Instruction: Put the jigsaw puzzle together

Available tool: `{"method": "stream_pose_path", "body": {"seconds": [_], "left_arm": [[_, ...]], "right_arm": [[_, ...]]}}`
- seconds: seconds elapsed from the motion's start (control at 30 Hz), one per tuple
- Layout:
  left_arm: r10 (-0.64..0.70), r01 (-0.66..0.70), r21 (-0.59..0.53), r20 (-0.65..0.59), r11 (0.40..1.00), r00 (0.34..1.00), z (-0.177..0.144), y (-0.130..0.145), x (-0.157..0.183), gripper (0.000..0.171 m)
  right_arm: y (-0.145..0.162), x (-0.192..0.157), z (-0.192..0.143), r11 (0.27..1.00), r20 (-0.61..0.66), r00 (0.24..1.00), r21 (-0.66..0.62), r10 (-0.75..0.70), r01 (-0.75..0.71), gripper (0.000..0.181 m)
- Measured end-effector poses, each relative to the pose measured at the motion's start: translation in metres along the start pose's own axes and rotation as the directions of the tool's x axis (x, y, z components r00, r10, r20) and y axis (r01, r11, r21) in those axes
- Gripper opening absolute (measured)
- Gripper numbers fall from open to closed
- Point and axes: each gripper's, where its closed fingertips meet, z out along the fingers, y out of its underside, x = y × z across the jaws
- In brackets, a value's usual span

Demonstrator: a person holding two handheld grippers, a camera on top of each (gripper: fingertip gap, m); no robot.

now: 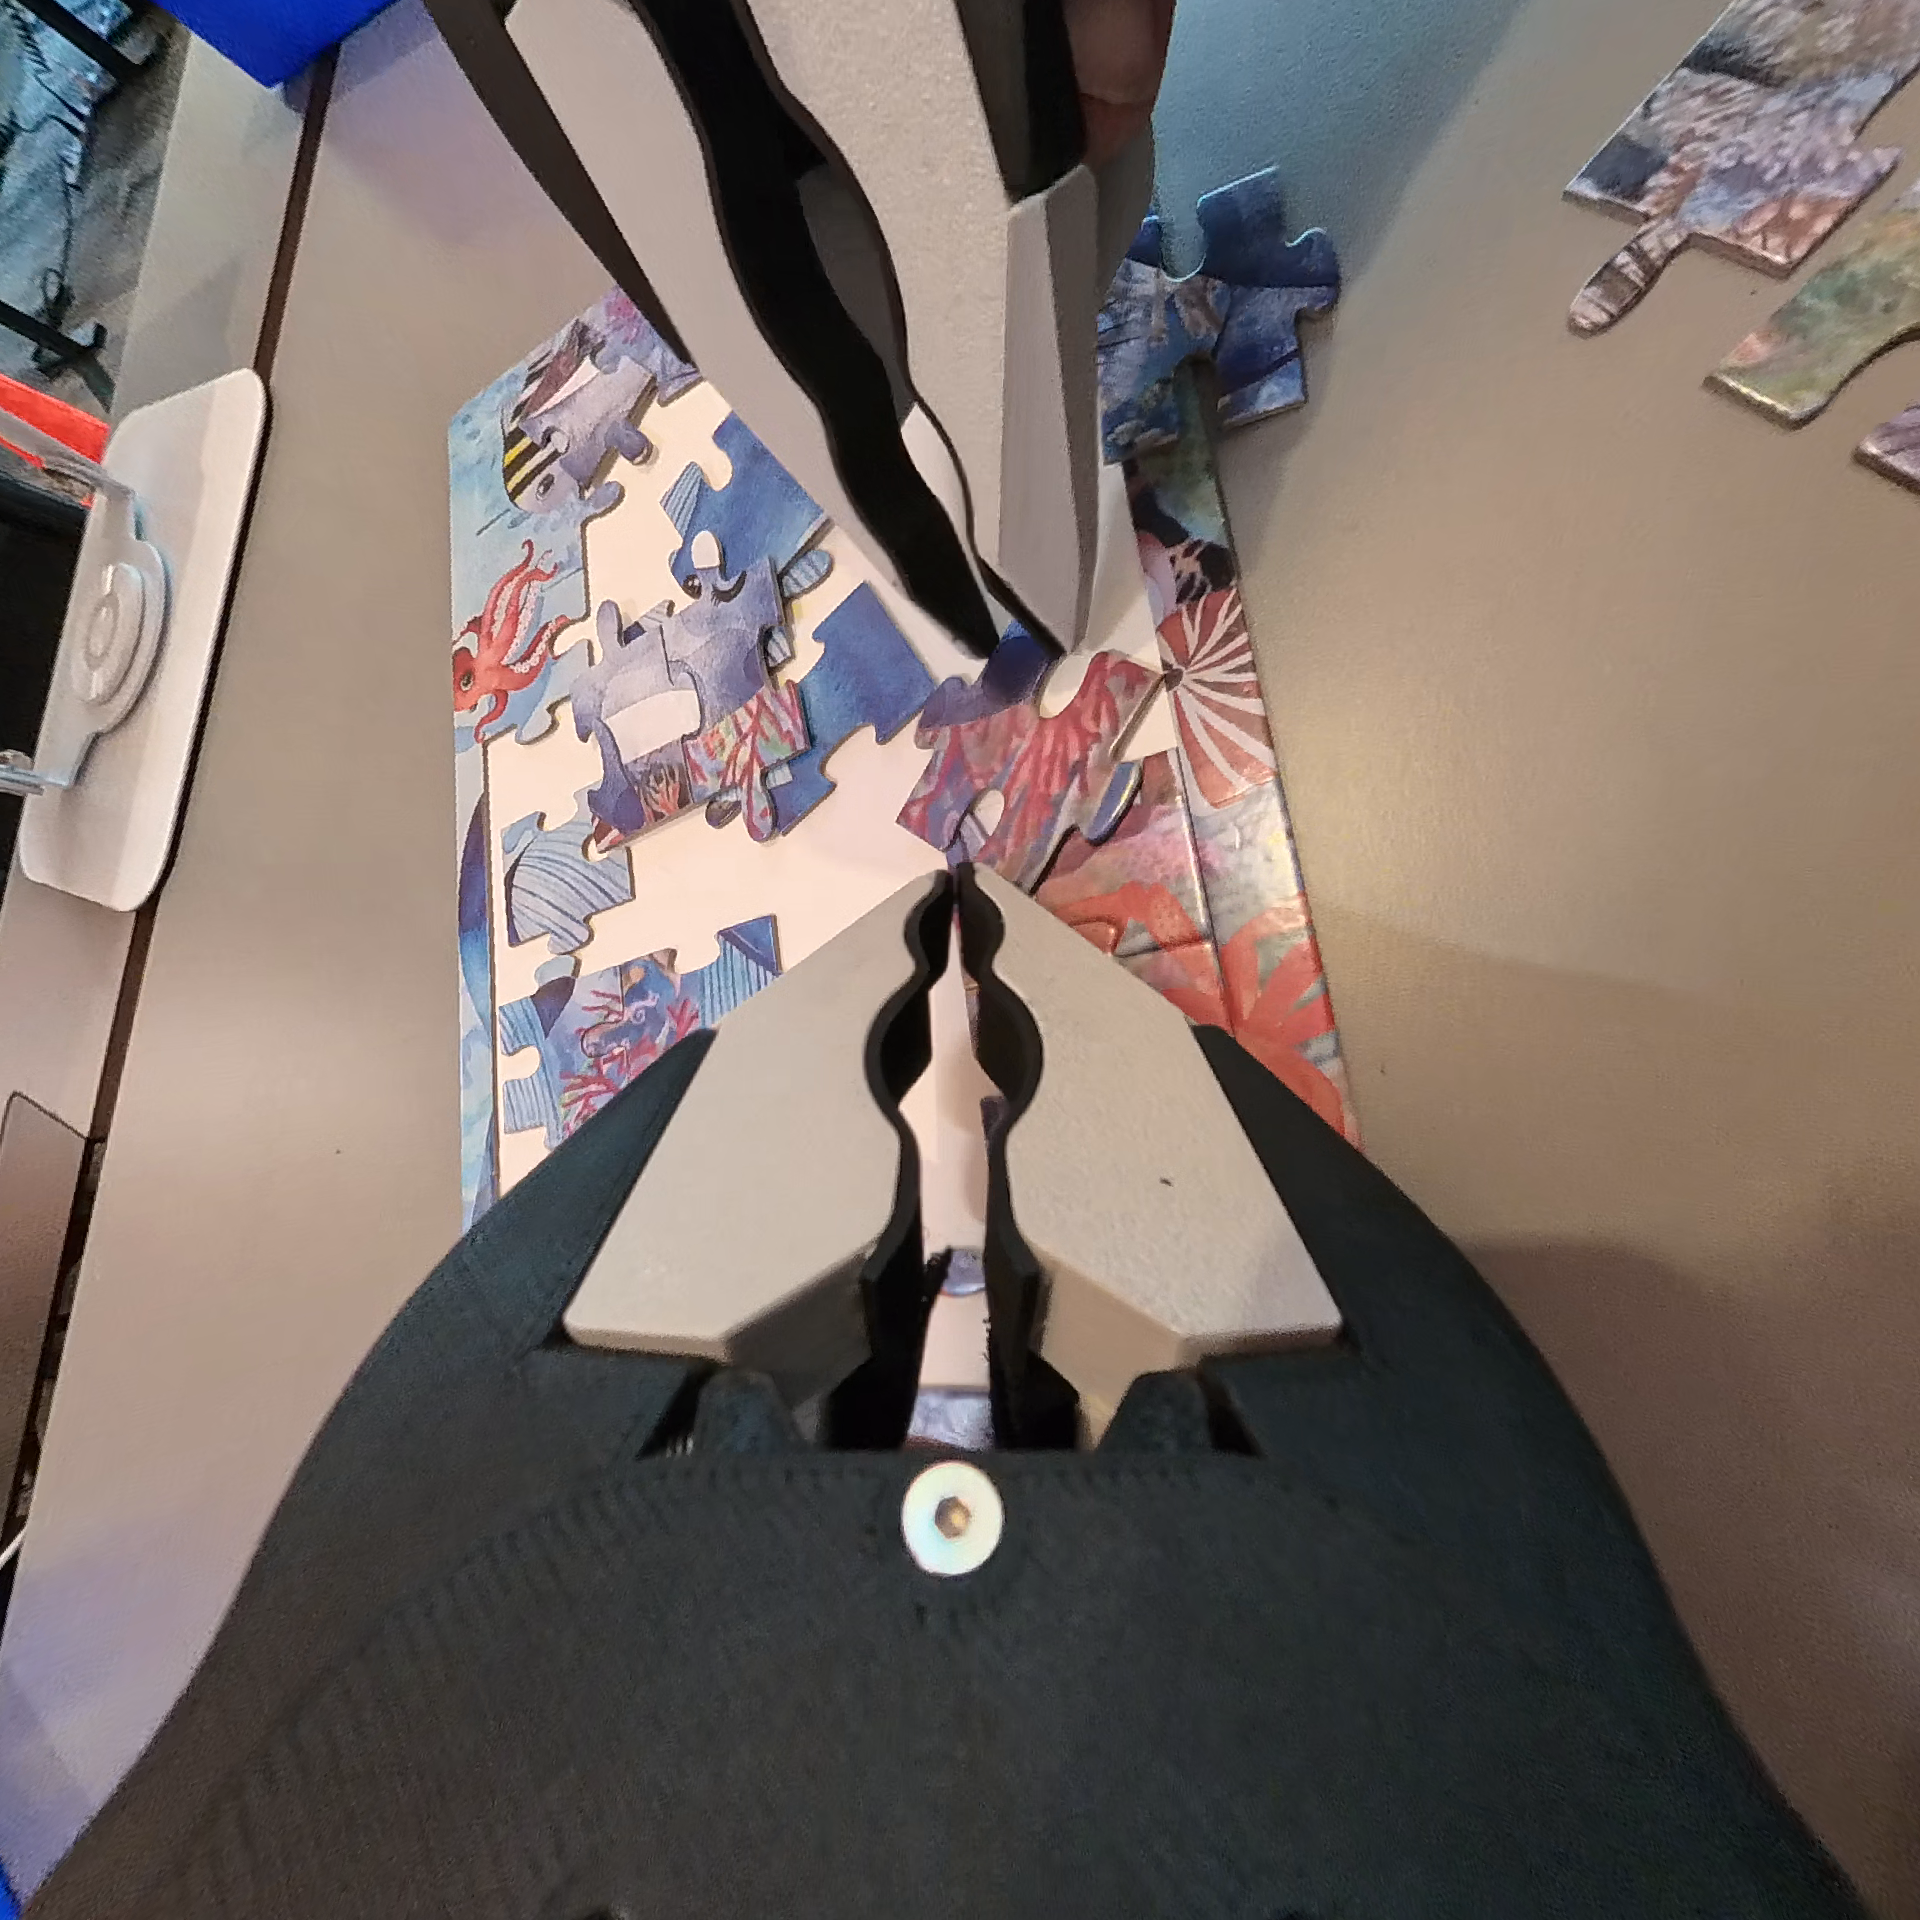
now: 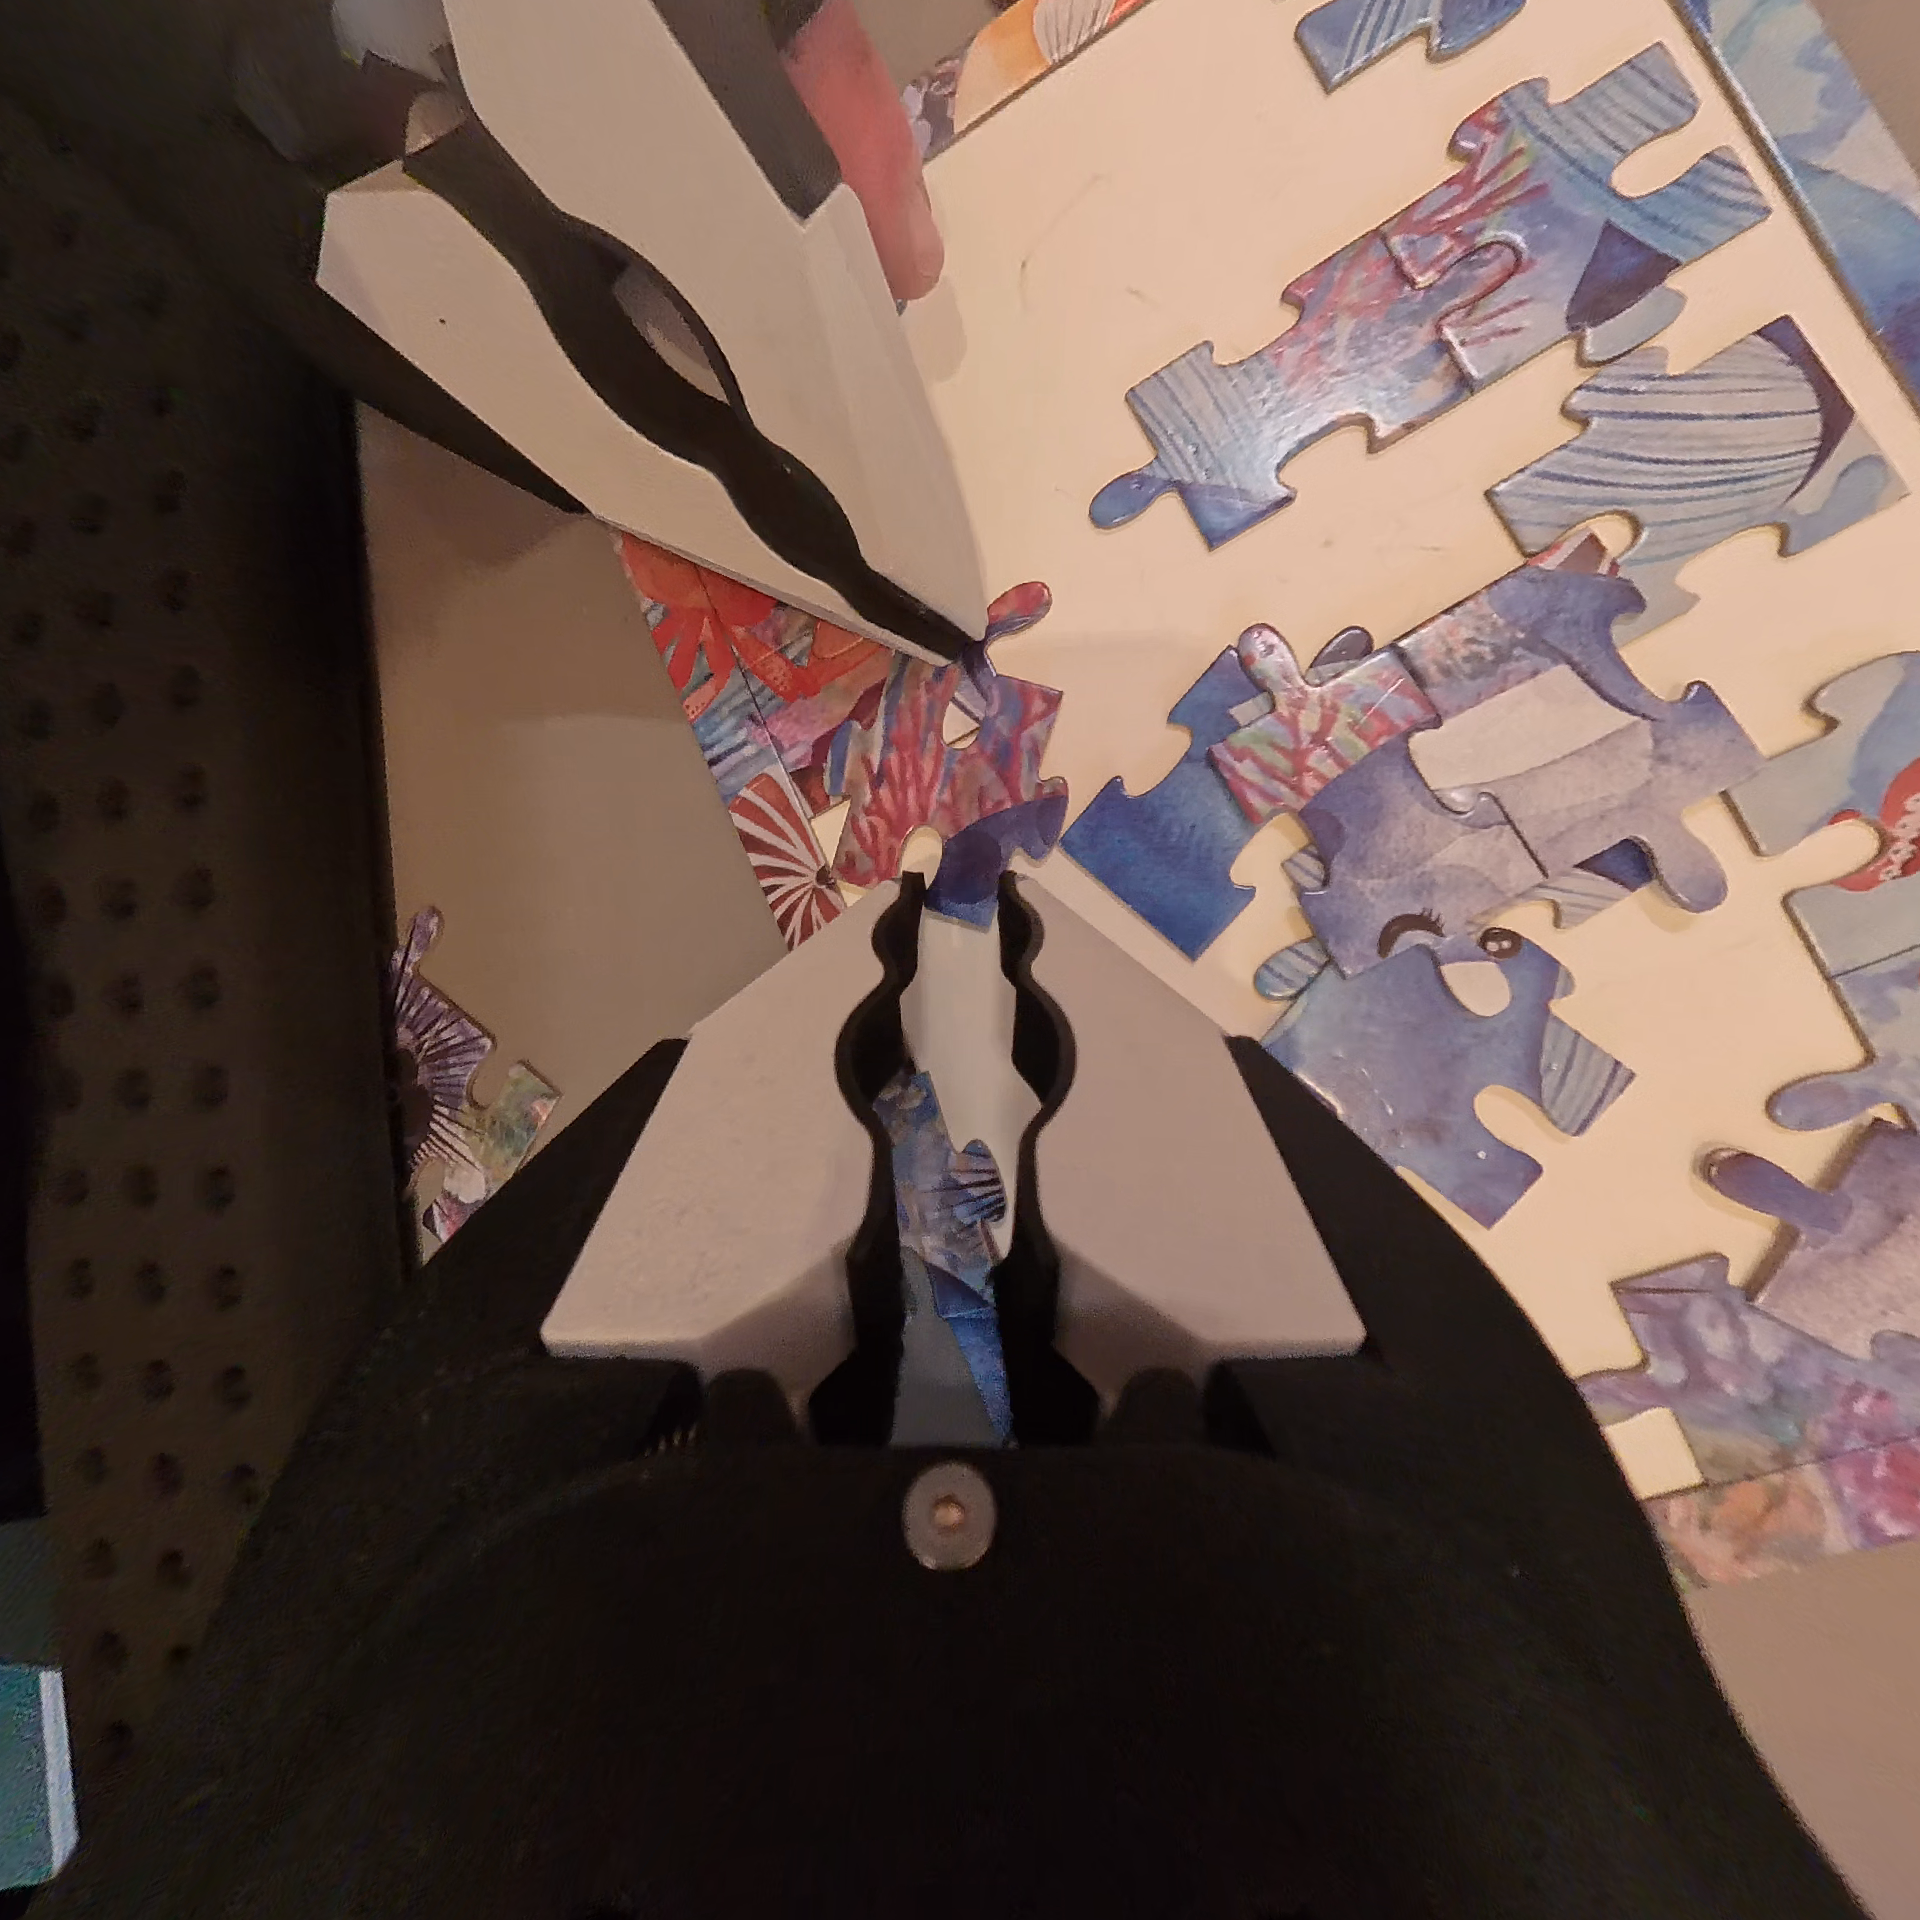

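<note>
The puzzle board [image 1: 707,894] lies on a grey table, its white base partly filled with blue sea pieces [image 1: 686,717]; it also shows in the right wrist view [image 2: 1091,364]. A coral-patterned piece [image 1: 1023,748] with a blue end lies at the board's coral-coloured border, also seen from the right wrist [image 2: 935,769]. My right gripper [image 2: 961,883] is closed on the piece's blue end; in the left wrist view it [image 1: 1029,649] comes down from the top. My left gripper [image 1: 956,881] is shut, its tips touching the piece's opposite end, as the right wrist view [image 2: 951,642] shows.
Loose blue pieces [image 1: 1226,301] lie just off the board, and several more loose pieces [image 1: 1745,156] at the table's far right. A white mount [image 1: 135,644] sits at the table's left edge. A purple-patterned loose piece [image 2: 447,1070] lies beside a black perforated surface [image 2: 156,727]. One gripper's finger ends stand about 4 cm off the other's.
</note>
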Motion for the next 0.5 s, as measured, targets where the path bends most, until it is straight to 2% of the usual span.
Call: {"method": "stream_pose_path", "body": {"seconds": [0.1, 0.27, 0.37, 0.5], "left_arm": [[0.006, -0.006, 0.0, 0.006, 1.0, 1.0, 0.001, -0.001, -0.002, 0.001], [-0.052, 0.055, 0.033, -0.107, 0.998, 0.993, -0.008, 0.0, 0.004, 0.012], [-0.059, 0.065, 0.047, -0.118, 0.997, 0.991, -0.006, -0.002, 0.008, 0.008], [-0.052, 0.057, 0.048, -0.103, 0.997, 0.993, -0.006, -0.002, 0.007, 0.009]], "right_arm": [[0.001, -0.002, -0.001, 1.0, 0.01, 1.0, -0.002, 0.007, -0.007, 0.017], [-0.002, 0.001, -0.001, 0.997, 0.012, 0.999, 0.047, 0.052, -0.053, 0.023], [-0.001, 0.003, 0.001, 0.998, 0.006, 0.999, 0.042, 0.053, -0.053, 0.008], [-0.003, 0.005, 0.001, 0.999, -0.029, 0.999, 0.047, 0.026, -0.025, 0.0]]}}
